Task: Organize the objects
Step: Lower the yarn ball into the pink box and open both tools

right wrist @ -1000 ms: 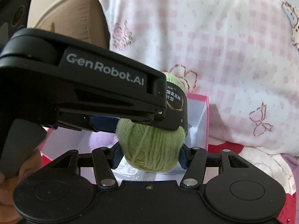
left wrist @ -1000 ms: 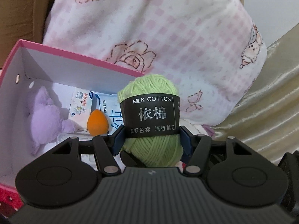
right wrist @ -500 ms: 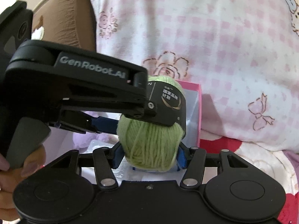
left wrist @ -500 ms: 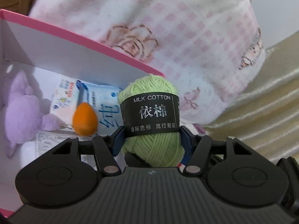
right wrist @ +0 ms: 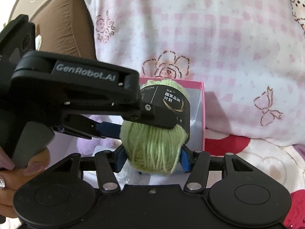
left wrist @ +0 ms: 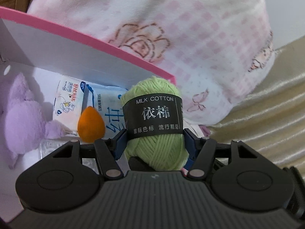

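Observation:
A light green yarn ball (left wrist: 155,148) with a black "MILK COTTON" band is held by both grippers at once. My left gripper (left wrist: 154,143) is shut on it at its sides. My right gripper (right wrist: 152,158) is shut on its lower half (right wrist: 154,148); the left gripper's body (right wrist: 76,95) crosses that view from the left. The ball hangs by the right end of a pink box (left wrist: 95,43) with white inside walls. In the box lie a purple plush toy (left wrist: 22,118), an orange sponge egg (left wrist: 91,126) and tissue packs (left wrist: 106,105).
A pink-checked white pillow (left wrist: 190,38) lies behind the box. A cream satin cloth (left wrist: 266,124) is at the right. A red patterned bedspread (right wrist: 238,145) shows under the box. A brown cushion (right wrist: 66,24) is at the back left.
Both grippers have moved with the yarn ball closer to the box's right end; the box and its contents appear larger and shifted right in the left wrist view.

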`<state>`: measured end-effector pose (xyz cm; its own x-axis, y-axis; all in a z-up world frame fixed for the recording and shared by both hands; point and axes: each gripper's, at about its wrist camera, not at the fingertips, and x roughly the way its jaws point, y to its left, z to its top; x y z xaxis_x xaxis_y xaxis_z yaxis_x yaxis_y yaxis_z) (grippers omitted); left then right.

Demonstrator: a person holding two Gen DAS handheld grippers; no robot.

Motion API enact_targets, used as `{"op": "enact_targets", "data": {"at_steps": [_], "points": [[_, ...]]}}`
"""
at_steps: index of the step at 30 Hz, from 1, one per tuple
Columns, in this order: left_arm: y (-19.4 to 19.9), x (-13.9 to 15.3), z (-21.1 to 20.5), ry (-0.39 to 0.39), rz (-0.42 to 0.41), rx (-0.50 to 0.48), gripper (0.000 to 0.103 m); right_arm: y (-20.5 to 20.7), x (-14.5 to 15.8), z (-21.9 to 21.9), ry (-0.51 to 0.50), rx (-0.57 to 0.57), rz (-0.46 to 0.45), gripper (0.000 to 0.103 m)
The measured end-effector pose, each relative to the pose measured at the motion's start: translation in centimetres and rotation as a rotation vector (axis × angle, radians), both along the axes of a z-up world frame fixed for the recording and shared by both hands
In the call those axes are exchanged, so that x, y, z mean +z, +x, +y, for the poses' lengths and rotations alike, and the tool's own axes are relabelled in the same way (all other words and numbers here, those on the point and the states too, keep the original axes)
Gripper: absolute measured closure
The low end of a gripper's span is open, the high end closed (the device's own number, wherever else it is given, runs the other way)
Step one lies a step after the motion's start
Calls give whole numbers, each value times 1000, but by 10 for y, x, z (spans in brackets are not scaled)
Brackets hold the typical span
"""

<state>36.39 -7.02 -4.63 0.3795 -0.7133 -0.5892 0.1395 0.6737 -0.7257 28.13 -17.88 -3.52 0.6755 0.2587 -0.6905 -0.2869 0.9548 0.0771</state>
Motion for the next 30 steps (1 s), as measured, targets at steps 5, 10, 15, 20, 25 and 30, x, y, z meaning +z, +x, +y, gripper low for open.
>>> {"op": "enact_targets", "data": {"at_steps": [5,10,15,20,25,30], "points": [[15,-12,-6,42,25,-7,42,13,-13,9,-64,-16,10,43],[17,-15,-8,58,24,-48,42,7,-18,16,-129,-19,-1,43],[21,-9,-3,80,32,-48,39,9,-20,14,-135,25,-8,43],[12,4,0,157,-23,-41,42,15,-22,18,-200,9,-17,43],[11,0,3,149,-25,-33,60,9,-23,19,-229,21,-19,42],[10,-7,-9,192,-42,-43,63,-8,-24,13,-234,64,-28,46]]}}
